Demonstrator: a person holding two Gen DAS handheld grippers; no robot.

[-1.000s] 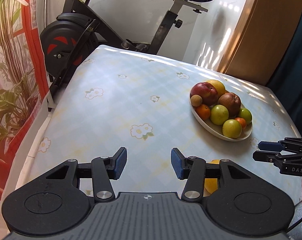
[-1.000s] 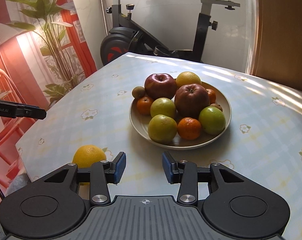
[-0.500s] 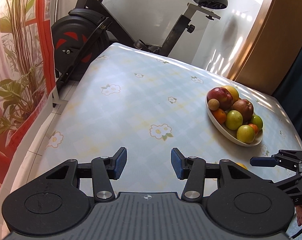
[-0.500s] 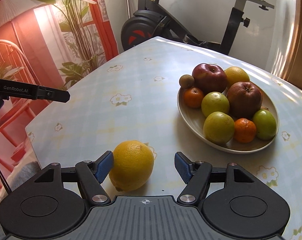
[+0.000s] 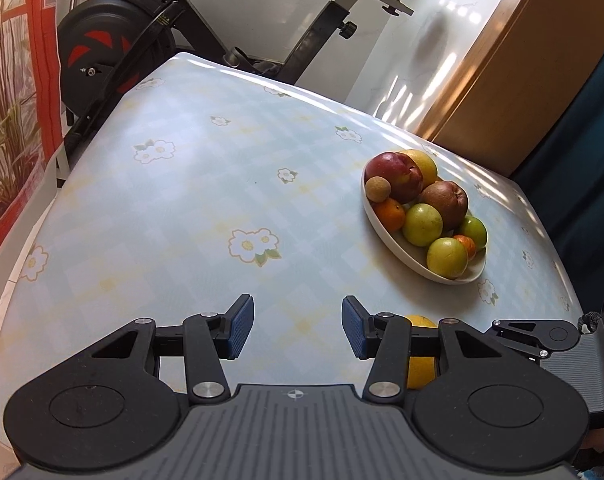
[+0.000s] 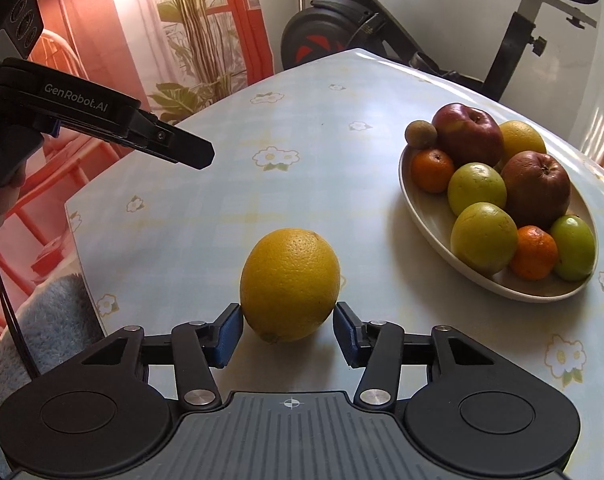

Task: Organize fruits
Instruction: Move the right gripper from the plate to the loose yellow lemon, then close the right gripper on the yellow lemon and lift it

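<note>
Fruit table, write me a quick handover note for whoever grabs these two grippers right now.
Right gripper: jaws closing around the loose yellow citrus, which sits on the table between the pads; whether both pads press yet is unclear, so treat it as not gripped.
Left gripper: open, nothing between its fingers, hovering over bare tablecloth.
Bowl: on the table beyond and to the right of the citrus, already holding apples, green fruits, small oranges and one small brown fruit.
Done: all other visible fruit is in the bowl.
Left: finish the grip, lift the citrus, set it in the bowl.
</note>
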